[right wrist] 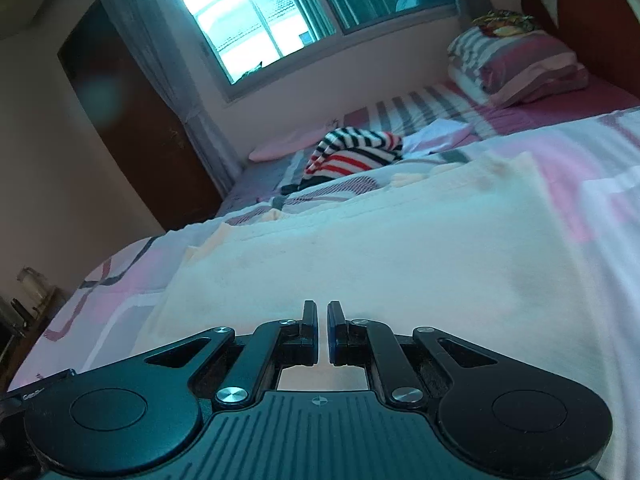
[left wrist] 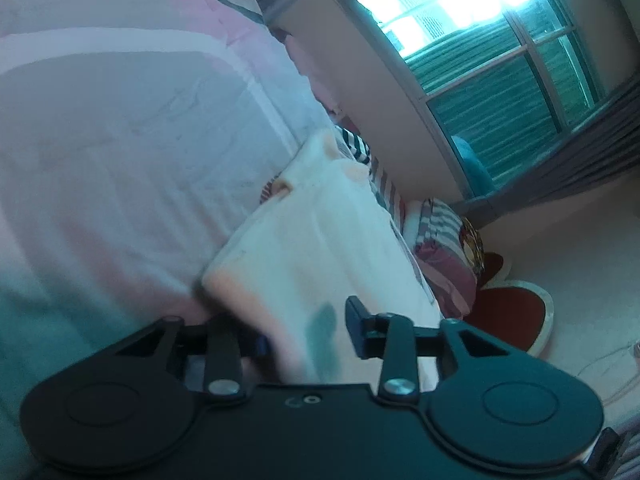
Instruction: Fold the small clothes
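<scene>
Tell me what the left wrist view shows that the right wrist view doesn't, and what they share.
Only the left wrist view: the left claw with a fold of the cream garment between its fingers, lifted off the bedspread.

Only the right wrist view: the right claw shut, with nothing visibly pinched, low over the flat cream garment; a dark door; a pink cloth near the wall.

Both: the cream garment, a striped garment, the striped pillow, the window and the headboard.
</scene>
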